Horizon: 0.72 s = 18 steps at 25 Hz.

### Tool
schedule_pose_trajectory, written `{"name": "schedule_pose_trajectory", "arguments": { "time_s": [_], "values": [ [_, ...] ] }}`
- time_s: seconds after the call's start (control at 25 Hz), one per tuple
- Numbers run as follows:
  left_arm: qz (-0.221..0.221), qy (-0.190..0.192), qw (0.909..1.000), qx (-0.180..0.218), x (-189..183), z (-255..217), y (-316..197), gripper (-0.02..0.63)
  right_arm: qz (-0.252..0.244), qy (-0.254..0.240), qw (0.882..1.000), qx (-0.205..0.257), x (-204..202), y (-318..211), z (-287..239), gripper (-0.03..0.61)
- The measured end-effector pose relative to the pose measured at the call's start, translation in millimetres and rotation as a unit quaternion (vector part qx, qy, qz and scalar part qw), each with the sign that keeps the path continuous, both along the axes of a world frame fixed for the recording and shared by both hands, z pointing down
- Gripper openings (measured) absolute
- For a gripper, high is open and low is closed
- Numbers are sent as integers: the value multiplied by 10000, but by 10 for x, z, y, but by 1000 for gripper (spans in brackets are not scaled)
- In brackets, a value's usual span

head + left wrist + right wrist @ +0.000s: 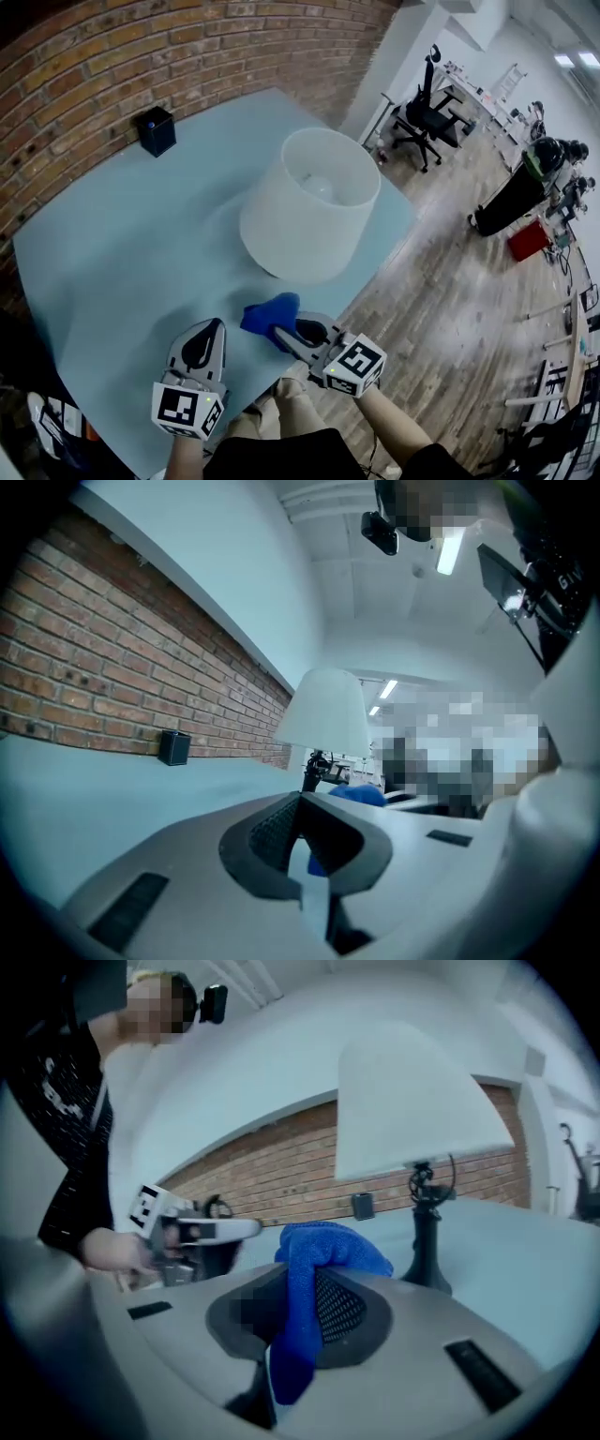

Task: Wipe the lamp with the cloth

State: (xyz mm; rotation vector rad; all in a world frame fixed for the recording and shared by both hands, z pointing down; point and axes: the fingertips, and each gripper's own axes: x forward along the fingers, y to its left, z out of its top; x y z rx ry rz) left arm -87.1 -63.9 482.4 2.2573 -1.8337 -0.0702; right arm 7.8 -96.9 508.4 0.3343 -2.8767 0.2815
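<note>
The lamp has a white shade (309, 202) and stands on the pale blue table (122, 253); its black stem (427, 1232) shows below the shade (408, 1105) in the right gripper view. My right gripper (286, 335) is shut on a blue cloth (270, 313), just in front of the lamp near the table's front edge. The cloth (314, 1269) hangs bunched between the jaws. My left gripper (204, 345) sits to the left of the right one, shut with nothing in it. The lamp (323, 714) and the cloth (356, 795) appear ahead of it.
A small black box (156, 130) stands on the table by the brick wall (112, 56). Beyond the table's right edge lie a wooden floor (459, 281), an office chair (427, 112) and a red container (528, 240).
</note>
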Motion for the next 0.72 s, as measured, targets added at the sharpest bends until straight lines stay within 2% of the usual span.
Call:
{"name": "schedule_pose_trajectory", "arguments": {
  "time_s": [0.08,0.16,0.28,0.4,0.56,0.64,0.72],
  "values": [
    [-108,-28,9999,13,-73,41,27,8,920,133,9940,568,-134,-314,163,60],
    [-230,-75,9997,53,-160,55,48,8,1461,424,9776,1456,-236,-570,150,60],
    [-411,-48,9991,117,-287,58,67,8,1622,795,9507,2521,-407,-798,28,60],
    [-584,-25,9981,182,-404,32,75,8,1753,1157,9258,3144,-536,-1064,-28,60],
    [-749,46,9970,169,-509,31,75,8,2039,1308,9101,3363,-591,-1389,-46,60],
    [-782,87,9968,121,-540,72,75,8,2113,1434,9128,3188,-620,-1463,53,60],
    [-792,122,9968,82,-557,111,74,8,2153,1554,9231,2782,-650,-1482,221,59]
  ]
}}
